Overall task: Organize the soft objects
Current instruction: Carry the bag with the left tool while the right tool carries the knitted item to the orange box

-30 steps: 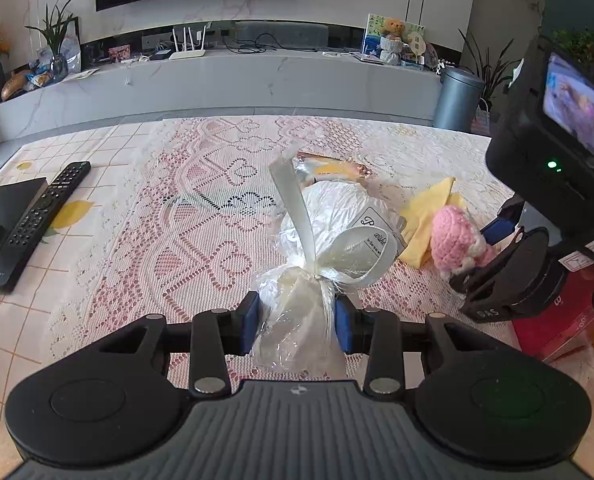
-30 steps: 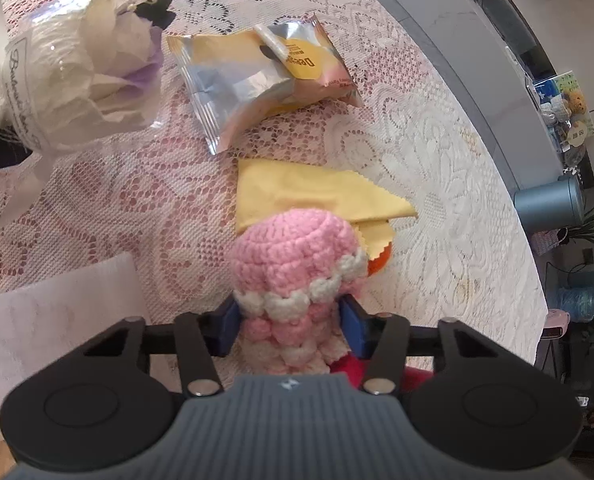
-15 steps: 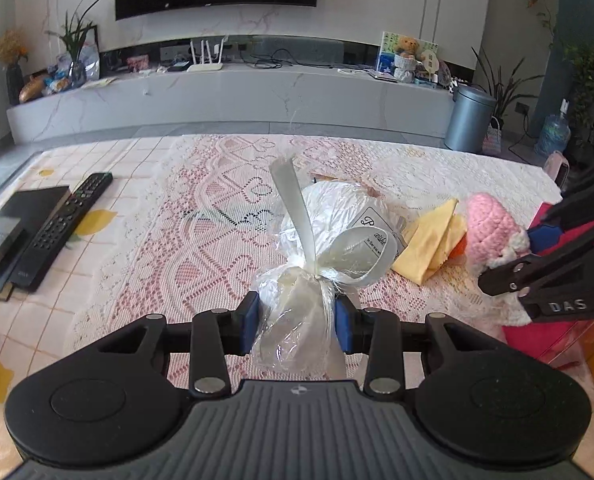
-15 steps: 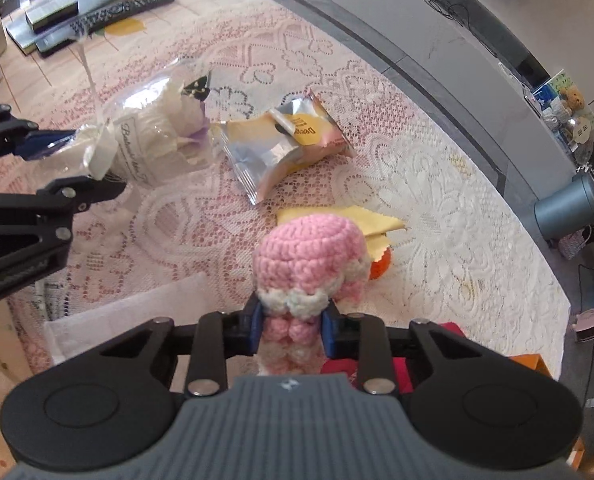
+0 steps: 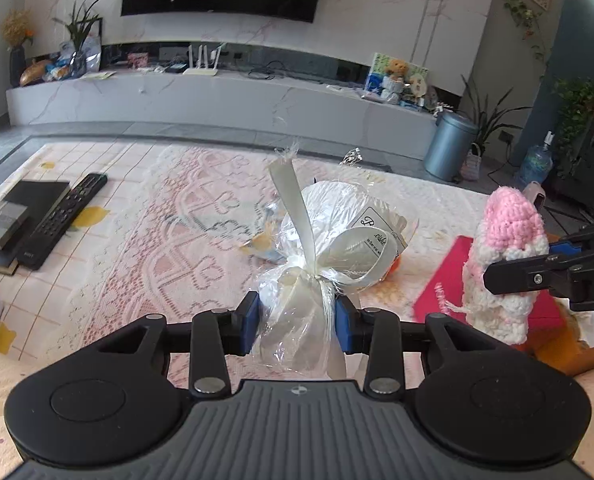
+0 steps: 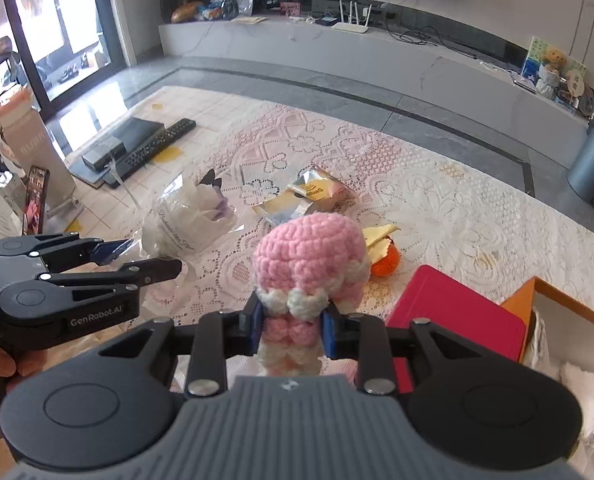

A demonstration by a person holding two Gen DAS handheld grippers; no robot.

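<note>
Pink and white crochet yarn fills the right gripper (image 6: 290, 330): its blue pads are pressed into the narrow lower part of the crocheted toy (image 6: 309, 264), having just closed in on it, and the toy's long axis runs straight out along the fingers, rounded pink head pointing away, lifted clear of the lace tablecloth (image 6: 437, 216). The left gripper (image 5: 296, 322) is about half closed, clamped on the gathered neck of the cellophane gift bag (image 5: 329, 236) below its white ribbon bow; the bag's long axis also runs forward from the jaws, its rounded white bulk on the far side, over the middle of the cloth. Whether that far end rests on the cloth or hangs just above it I cannot tell. The right wrist view alone shows a foil snack packet (image 6: 317, 192) lying flat toward the far edge, an orange ball (image 6: 387, 262) under a yellow cloth (image 6: 379, 234), a red book (image 6: 453, 312) at the near right corner beside an orange-edged box (image 6: 569, 300) holding white cloth, and a person's fingers (image 6: 1, 364) under the left gripper. In the left wrist view the bag hides most of these, but the toy appears side-on and upright at the right edge of the table, over the red book.
</note>
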